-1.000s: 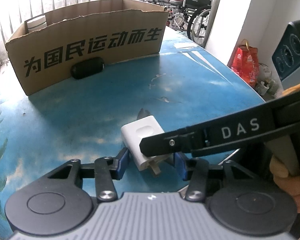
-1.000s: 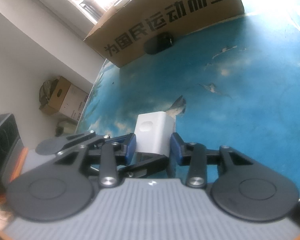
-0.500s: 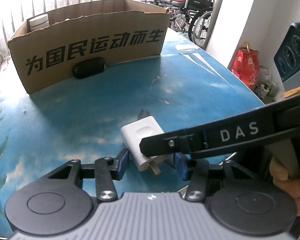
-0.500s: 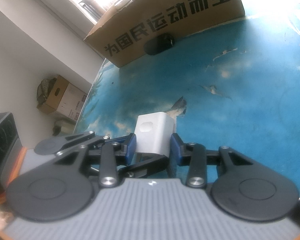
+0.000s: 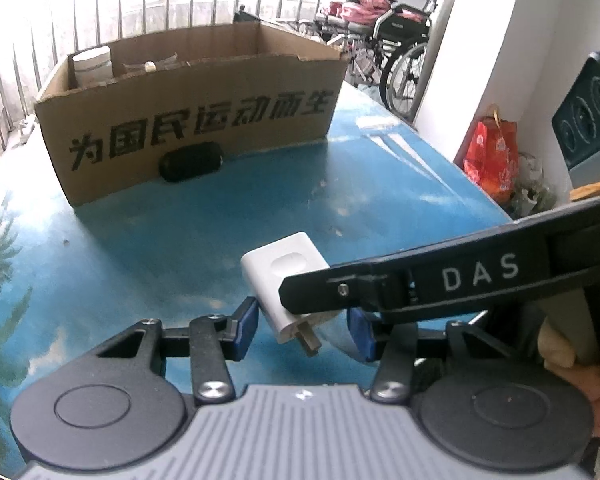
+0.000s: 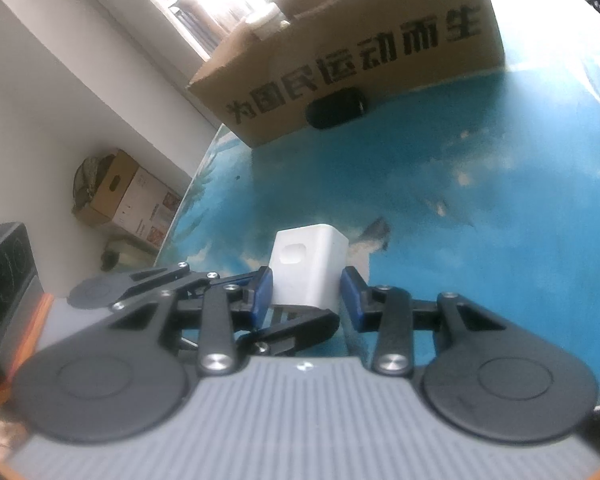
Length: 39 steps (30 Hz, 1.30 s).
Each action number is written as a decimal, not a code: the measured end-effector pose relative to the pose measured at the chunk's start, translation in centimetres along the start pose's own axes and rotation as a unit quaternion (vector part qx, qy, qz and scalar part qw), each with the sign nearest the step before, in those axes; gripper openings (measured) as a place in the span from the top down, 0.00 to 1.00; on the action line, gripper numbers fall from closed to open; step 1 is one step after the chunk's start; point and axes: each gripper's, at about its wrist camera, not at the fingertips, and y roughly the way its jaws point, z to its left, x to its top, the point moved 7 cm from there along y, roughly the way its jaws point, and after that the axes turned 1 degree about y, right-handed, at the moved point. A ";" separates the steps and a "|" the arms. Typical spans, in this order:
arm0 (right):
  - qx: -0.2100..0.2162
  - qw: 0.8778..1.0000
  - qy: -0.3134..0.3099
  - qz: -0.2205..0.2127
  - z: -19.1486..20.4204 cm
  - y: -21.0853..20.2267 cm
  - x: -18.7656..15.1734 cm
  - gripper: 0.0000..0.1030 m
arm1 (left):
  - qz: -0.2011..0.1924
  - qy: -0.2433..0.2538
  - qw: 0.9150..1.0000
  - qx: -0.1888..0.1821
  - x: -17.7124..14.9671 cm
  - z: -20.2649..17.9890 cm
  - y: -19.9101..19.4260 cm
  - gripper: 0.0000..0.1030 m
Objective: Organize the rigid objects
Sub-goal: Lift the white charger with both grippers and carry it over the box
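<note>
charger (image 6: 308, 268) pinched between right gripper (image 6: 306, 294) pads, off the table (image 6: 500, 240). left gripper (image 5: 302, 330) parted around its plug end, not touching. ahead, black case (image 5: 191, 163) outside box (image 5: 188, 120), unsorted. inside box, jar (image 5: 91, 63) already. charger and case left.

The white charger (image 5: 284, 280) is seen as smooth matt plastic with a metal prong. The box (image 5: 188, 120) is plain brown corrugated cardboard, printed matt black. The table (image 5: 148, 248) is finished in glossy blue, scuffed in places. The right gripper (image 6: 306, 294) is formed of matt black plastic with bright metal screws.
</note>
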 end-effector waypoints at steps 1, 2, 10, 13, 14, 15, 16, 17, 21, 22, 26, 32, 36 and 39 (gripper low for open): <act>-0.001 1.000 -0.006 -0.002 0.3 -0.1 0.3 0.64 | -0.005 0.000 1.000 0.002 0.2 0.1 -0.3 0.51; -0.001 1.000 -0.010 -0.005 0.7 -0.2 0.6 0.64 | -0.010 0.000 1.000 0.004 0.5 0.3 -0.6 0.51; 0.001 0.998 -0.051 -0.036 3.9 -1.5 3.5 0.64 | -0.057 0.002 0.998 0.023 3.2 1.4 -3.3 0.51; 0.004 0.997 -0.064 -0.047 4.9 -1.9 4.6 0.64 | -0.073 0.002 0.997 0.029 4.3 1.8 -4.2 0.51; 0.005 0.996 -0.069 -0.050 5.3 -2.0 5.0 0.64 | -0.078 0.001 0.996 0.031 4.7 2.0 -4.5 0.51; 0.006 0.996 -0.074 -0.054 5.7 -2.2 5.4 0.64 | -0.084 0.001 0.996 0.033 5.1 2.2 -4.8 0.51; 0.007 0.995 -0.080 -0.057 6.1 -2.2 5.8 0.64 | -0.090 0.002 0.995 0.036 5.5 2.4 -5.1 0.51; 0.008 0.995 -0.084 -0.061 6.5 -2.3 6.2 0.64 | -0.094 0.003 0.995 0.038 5.8 2.5 -5.4 0.51; 0.014 0.992 -0.104 -0.075 8.1 -2.8 8.0 0.64 | -0.114 0.009 0.992 0.050 7.6 3.2 -6.7 0.51; 0.015 0.991 -0.110 -0.078 8.5 -2.9 8.5 0.64 | -0.119 0.009 0.991 0.053 8.0 3.4 -7.0 0.51; 0.021 0.987 -0.130 -0.093 10.2 -3.1 10.9 0.64 | -0.140 0.010 0.988 0.067 10.0 4.5 -8.0 0.51; 0.027 0.982 -0.156 -0.103 12.3 -2.2 14.5 0.64 | -0.157 0.009 0.984 0.083 13.0 6.5 -8.3 0.51; 0.034 0.980 -0.164 -0.105 13.3 -1.0 17.2 0.64 | -0.160 0.007 0.983 0.092 14.8 8.0 -7.9 0.51; 0.039 0.980 -0.165 -0.102 13.7 0.2 19.1 0.64 | -0.157 0.008 0.983 0.097 15.8 9.2 -7.1 0.51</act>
